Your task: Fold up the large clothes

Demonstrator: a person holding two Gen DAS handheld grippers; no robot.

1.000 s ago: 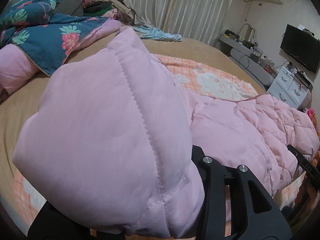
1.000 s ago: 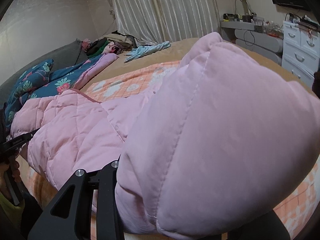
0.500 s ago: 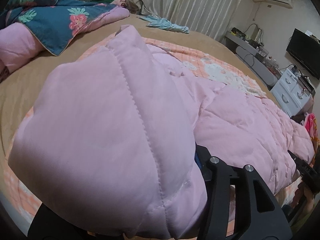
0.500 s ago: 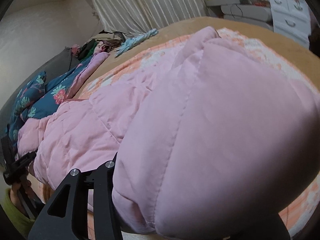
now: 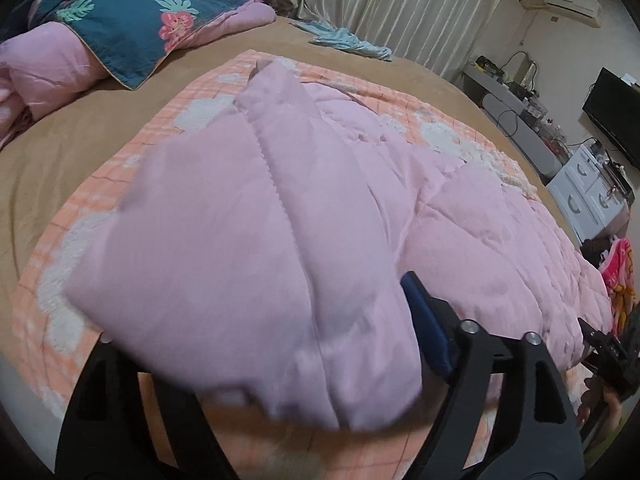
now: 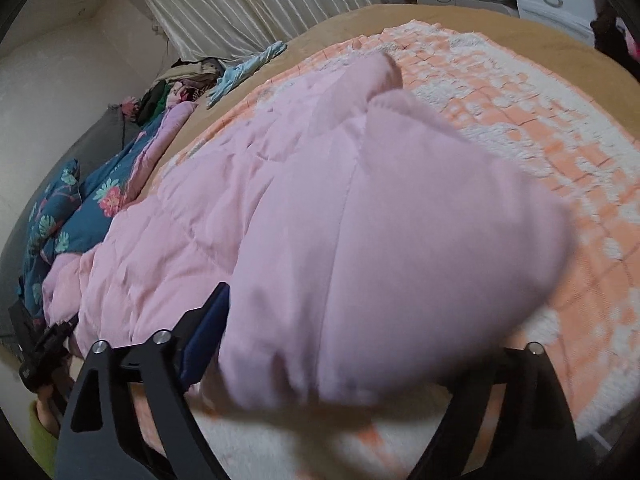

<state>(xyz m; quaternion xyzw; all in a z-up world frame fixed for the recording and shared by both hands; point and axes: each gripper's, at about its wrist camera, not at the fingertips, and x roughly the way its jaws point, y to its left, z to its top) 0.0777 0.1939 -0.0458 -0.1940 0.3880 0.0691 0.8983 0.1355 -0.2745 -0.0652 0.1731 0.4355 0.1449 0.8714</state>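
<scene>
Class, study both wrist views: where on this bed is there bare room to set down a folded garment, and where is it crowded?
Free: the tan sheet between the floral quilt and the orange checked blanket; also that blanket's bare stretch beside the pink padded coat. Crowded: the clothes pile by the curtain.

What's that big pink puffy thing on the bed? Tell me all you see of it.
A pale pink quilted coat, padded, with stitched seams. It lies stretched across an orange-and-white blanket on the bed. Its near ends bulge up between the two wide-open claws, left and right, which have just been opening. Both ends look blurred.
</scene>
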